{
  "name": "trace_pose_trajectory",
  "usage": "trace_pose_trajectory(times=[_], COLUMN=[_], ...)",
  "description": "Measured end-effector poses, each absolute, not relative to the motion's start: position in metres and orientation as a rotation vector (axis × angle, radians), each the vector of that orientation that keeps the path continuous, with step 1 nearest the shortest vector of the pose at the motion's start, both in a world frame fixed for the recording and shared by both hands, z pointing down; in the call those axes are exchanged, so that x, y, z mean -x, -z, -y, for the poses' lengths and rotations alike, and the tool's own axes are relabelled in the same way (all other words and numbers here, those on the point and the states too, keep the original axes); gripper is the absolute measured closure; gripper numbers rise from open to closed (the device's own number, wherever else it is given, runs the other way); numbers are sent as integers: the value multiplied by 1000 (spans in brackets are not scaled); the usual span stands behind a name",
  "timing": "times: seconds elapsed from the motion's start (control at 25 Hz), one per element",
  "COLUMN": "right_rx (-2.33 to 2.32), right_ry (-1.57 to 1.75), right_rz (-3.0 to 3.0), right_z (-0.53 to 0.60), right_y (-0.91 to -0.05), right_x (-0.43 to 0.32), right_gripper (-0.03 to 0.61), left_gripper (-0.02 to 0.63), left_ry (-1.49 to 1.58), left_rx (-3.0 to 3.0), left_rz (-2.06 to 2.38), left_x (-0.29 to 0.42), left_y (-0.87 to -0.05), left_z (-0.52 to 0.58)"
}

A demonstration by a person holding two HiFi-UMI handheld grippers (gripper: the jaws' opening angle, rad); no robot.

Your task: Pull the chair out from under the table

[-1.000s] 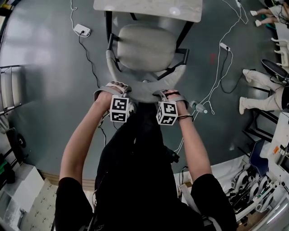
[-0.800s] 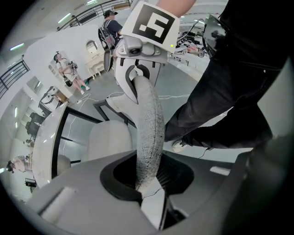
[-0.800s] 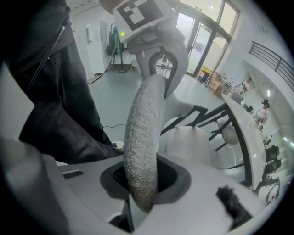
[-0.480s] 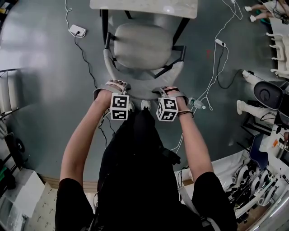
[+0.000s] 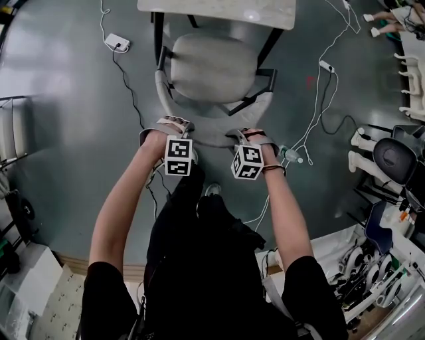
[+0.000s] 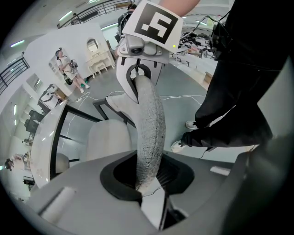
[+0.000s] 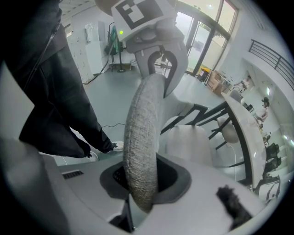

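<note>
Gripper views alone: backrest (image 6: 149, 133) between jaws

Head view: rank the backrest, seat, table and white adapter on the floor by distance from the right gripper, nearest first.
1. backrest: clamped in the right gripper, right at its tips.
2. seat: just beyond the backrest, further up the picture.
3. table: at the top edge, past the seat.
4. adapter: on the floor, far upper left.

Shoe (image 5: 212, 190) – now set farther back from the chair (image 5: 212, 66); bystander's legs (image 5: 367, 163), right of the chair – drawn closer together.
</note>
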State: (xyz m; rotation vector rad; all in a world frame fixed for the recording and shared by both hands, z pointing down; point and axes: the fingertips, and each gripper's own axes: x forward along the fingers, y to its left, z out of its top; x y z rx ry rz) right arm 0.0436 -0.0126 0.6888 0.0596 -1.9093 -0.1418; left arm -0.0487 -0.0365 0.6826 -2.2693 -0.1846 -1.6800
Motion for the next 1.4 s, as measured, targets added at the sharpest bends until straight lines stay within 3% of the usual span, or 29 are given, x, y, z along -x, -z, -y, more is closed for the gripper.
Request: trace_pose_trajectory(times=[1.4], right_rx=[-47], right_ry=[141], right_rz=[1910], right_z=[-42], right_y=[-691], right_x=[-38], right_gripper=[511], left_gripper=[529], left_ry=[1726], left_rx=[2280], left_rz=[194], left_x=[54], left_y=[-686], left_z=[-18])
